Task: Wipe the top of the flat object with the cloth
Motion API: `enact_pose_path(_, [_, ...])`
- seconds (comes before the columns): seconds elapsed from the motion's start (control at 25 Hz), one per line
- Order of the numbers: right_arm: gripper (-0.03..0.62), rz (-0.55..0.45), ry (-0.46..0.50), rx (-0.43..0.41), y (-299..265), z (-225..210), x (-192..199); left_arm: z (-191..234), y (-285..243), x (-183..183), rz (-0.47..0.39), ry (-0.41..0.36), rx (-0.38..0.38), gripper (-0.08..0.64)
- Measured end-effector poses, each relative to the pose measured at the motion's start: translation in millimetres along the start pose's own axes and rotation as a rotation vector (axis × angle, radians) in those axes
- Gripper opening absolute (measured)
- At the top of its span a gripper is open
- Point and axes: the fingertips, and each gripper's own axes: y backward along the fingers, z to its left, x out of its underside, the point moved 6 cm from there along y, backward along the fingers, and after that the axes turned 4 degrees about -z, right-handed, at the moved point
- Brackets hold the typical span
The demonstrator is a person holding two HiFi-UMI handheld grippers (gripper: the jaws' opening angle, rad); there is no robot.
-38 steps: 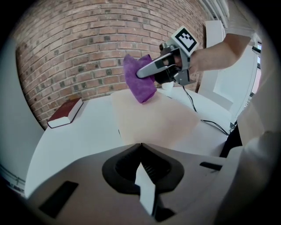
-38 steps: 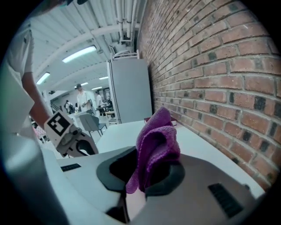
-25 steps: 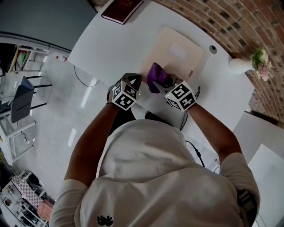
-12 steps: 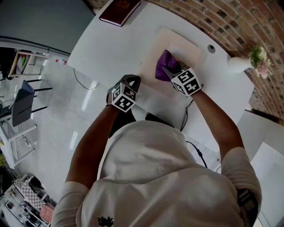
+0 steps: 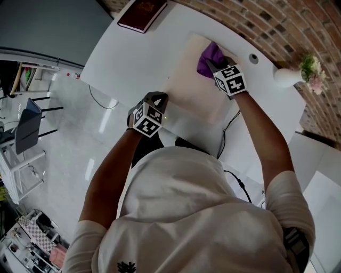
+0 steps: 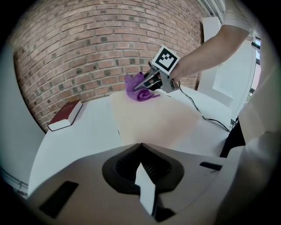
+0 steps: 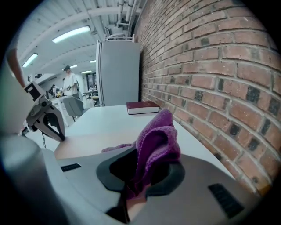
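1. Board: a pale flat panel lying on the white table, upper centre of the head view.
2. Cloth: a purple bunched wad at the board's upper-right corner, apparently touching its top.
3. Right gripper: jaws clamped on the cloth, most of which bulges out past them.
4. Left gripper: jaws closed tip to tip with nothing seen gripped. It sits just beside the board's lower-left edge; contact with the board cannot be confirmed.
5. Surroundings: a book at the top left, a vase at the right well apart from the cloth, and a cable below the board.
6. Risk, overshoot: the cloth is at the board's far edge, so a longer stroke would probably carry it onto the table.
7. Risk, sliding: the board is not clamped, so a firm push could shift it across the smooth table.
8. Risk, coverage: a bunched cloth likely wipes only a narrow strip, which could leave the upper-left area unwiped.
9. Change: half a second ago the cloth and right gripper were at mid-board, and a second ago near the lower edge. The stroke has run up and to the right. The left gripper has hardly moved.
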Motion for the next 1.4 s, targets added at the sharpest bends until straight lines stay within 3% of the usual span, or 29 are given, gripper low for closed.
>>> enact_pose_path(0.44, [0.077, 0.035, -0.020, 0.180, -13.6, -66.0, -4.5, 1.0, -1.9, -0.2, 0.001, 0.000, 0.003, 0.025])
enact_pose_path(0.6, [0.077, 0.021, -0.056, 0.194, -8.9, -75.6, -8.4, 2.1, -1.5, 0.0, 0.009, 0.004, 0.008, 0.025])
enact_pose_path(0.92, [0.077, -0.101, -0.088, 0.070, 35.4, -44.5, -25.9, 1.2, -1.1, -1.9, 0.024, 0.006, 0.008, 0.025])
enact_pose_path(1.4, [0.077, -0.169, -0.068, -0.222, 95.1, 94.7, -13.6, -2.4, -1.8, -1.5, 0.029, 0.006, 0.005, 0.025])
